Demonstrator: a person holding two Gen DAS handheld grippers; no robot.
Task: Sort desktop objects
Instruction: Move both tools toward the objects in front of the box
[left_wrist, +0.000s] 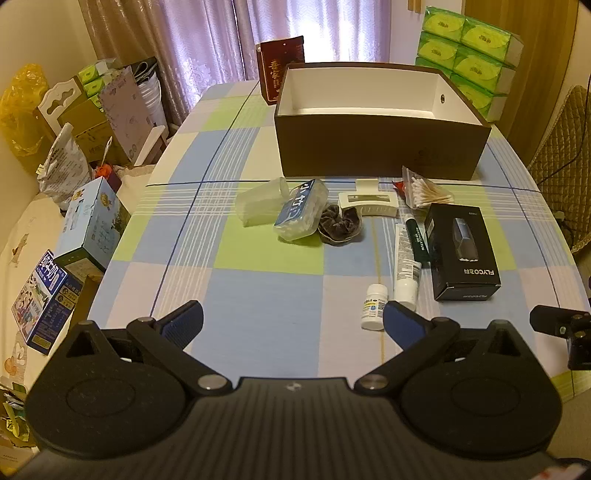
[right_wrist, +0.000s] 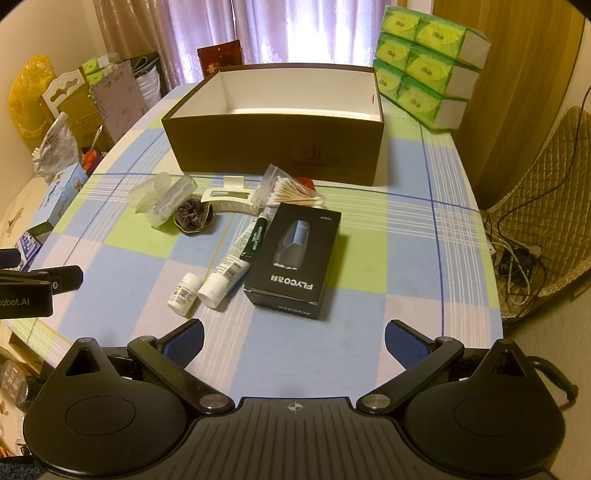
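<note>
A checkered worktop (left_wrist: 258, 295) holds an open dark brown box (left_wrist: 376, 147) with a white, empty interior at the far side. In front of it lie a black FLYCO carton (right_wrist: 295, 258), a white hair claw (left_wrist: 367, 203), a white tube (right_wrist: 225, 275) and a small white pill bottle (right_wrist: 183, 290). The left gripper (left_wrist: 293, 317) and the right gripper (right_wrist: 293, 334) hover with fingers spread wide, holding nothing.

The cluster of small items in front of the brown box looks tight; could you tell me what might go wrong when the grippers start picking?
1. The white tube lies against the small white bottle and the black FLYCO box; grabbing one may knock the upright bottle over.
2. The cotton swab bag overlaps the hair claw, so lifting either could drag the other.
3. Both grippers, left and right, are open and close together, so they may collide.
</note>
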